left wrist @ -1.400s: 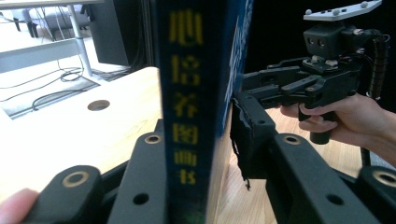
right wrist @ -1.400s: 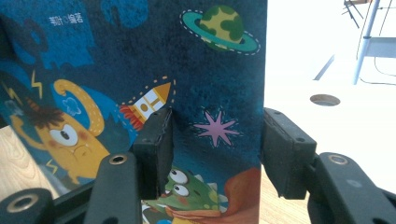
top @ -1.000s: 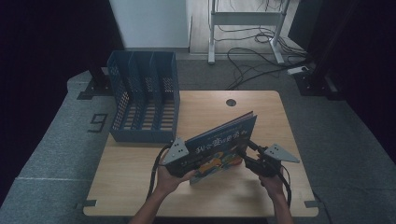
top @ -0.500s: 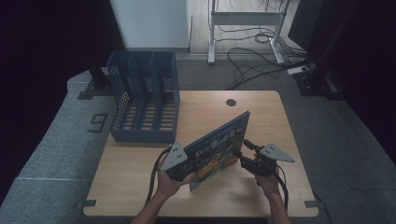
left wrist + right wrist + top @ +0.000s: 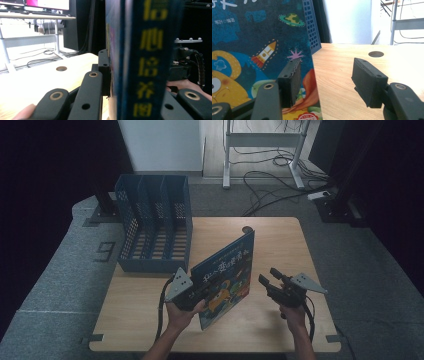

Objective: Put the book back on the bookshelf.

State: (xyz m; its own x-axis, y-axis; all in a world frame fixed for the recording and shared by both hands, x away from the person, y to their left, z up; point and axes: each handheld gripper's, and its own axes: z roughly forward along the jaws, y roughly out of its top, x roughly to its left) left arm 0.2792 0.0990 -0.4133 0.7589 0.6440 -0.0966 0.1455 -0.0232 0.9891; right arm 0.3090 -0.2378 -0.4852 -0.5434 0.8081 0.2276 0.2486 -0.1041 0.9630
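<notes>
- The left gripper (image 5: 200, 290), low over the table (image 5: 280, 245), clamps the spine of the book (image 5: 227, 270), holding it upright on edge.
- The right gripper (image 5: 272, 279) sits just beside the cover, jaws apart, gripping nothing.

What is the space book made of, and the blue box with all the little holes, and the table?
The book looks like glossy printed card and paper: its cover shines, with a stiff flat spine. The blue box seems moulded plastic, matte, judging by its even grid of holes and thin walls. The table looks like pale wood or wood-look board, smooth, with grain lines showing; which one I cannot tell.
</notes>
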